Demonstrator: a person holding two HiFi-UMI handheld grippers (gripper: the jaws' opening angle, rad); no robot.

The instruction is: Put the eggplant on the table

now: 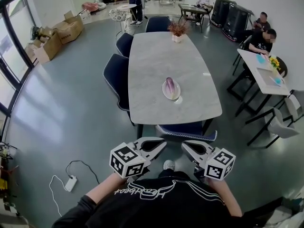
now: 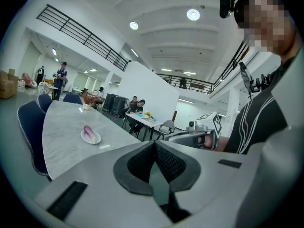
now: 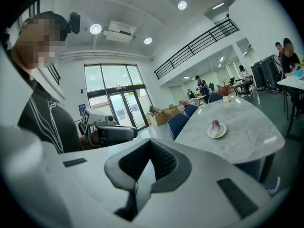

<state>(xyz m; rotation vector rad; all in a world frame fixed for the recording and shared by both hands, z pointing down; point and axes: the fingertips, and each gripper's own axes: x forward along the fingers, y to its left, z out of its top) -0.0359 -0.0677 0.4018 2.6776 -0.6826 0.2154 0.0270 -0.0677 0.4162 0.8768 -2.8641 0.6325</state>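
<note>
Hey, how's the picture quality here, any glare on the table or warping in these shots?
Head view: sharp and evenly lit, with small light glints on the table near the plate. Left gripper view: dark round vignette, and fisheye curves the railing. Right gripper view: same warp, ceiling lights flare, eggplant small but clear.

Two grippers in hand: left gripper (image 1: 161,144) and right gripper (image 1: 186,146). One marker cube (image 1: 127,161) on each, so two in all.

Two tables close by: long grey table (image 1: 156,61) and white table (image 1: 256,63). Farther tables at the back too small to count.

On the long grey table: one eggplant (image 1: 169,85), one plate (image 1: 176,95), one potted plant (image 1: 177,31).

Four blue chairs (image 1: 115,75) around it: two along the left side, one by the far end, one at the near end.

Two seated people (image 1: 262,38) at the white table, two more far back; makes four besides the wearer.

Two black cases (image 1: 236,20) beyond. One power strip (image 1: 70,183) on the floor.
</note>
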